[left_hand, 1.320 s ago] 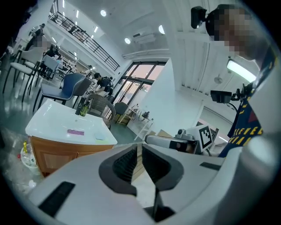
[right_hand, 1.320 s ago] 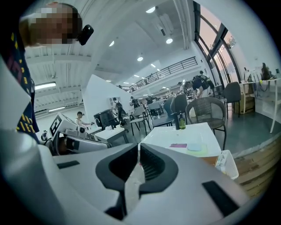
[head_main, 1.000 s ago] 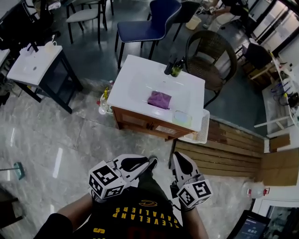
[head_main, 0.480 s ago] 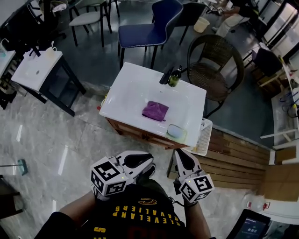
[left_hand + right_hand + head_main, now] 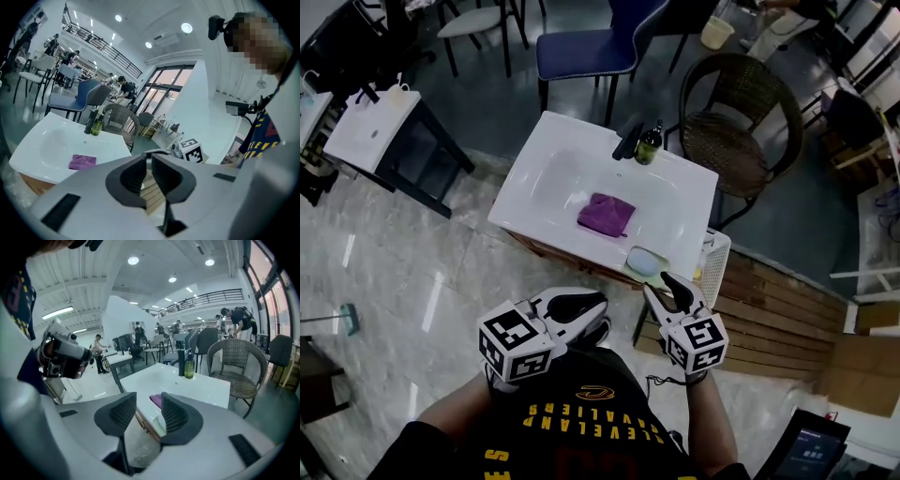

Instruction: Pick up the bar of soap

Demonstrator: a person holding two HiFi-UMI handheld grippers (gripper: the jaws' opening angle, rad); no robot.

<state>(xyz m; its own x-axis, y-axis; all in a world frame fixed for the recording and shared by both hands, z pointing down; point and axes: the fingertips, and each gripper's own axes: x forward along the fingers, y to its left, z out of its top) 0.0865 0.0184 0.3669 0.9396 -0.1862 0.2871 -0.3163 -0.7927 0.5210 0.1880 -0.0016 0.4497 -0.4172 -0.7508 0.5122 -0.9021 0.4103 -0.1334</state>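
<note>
The pale green bar of soap lies in a dish on the near right corner of the white sink top. It also shows low between the jaws in the right gripper view as the soap. My right gripper hovers just in front of it without touching. Its jaws are opening and hold nothing. My left gripper stays lower left, near the person's body, shut and empty. A purple cloth lies in the basin.
A black tap and a green bottle stand at the sink's far edge. A white basket hangs at the cabinet's right side. A wicker chair and a blue chair stand behind, and a small table at the left.
The sink and soap have come nearer in the head view. My right gripper has moved forward toward the soap and its jaws have parted. The left gripper has barely moved.
</note>
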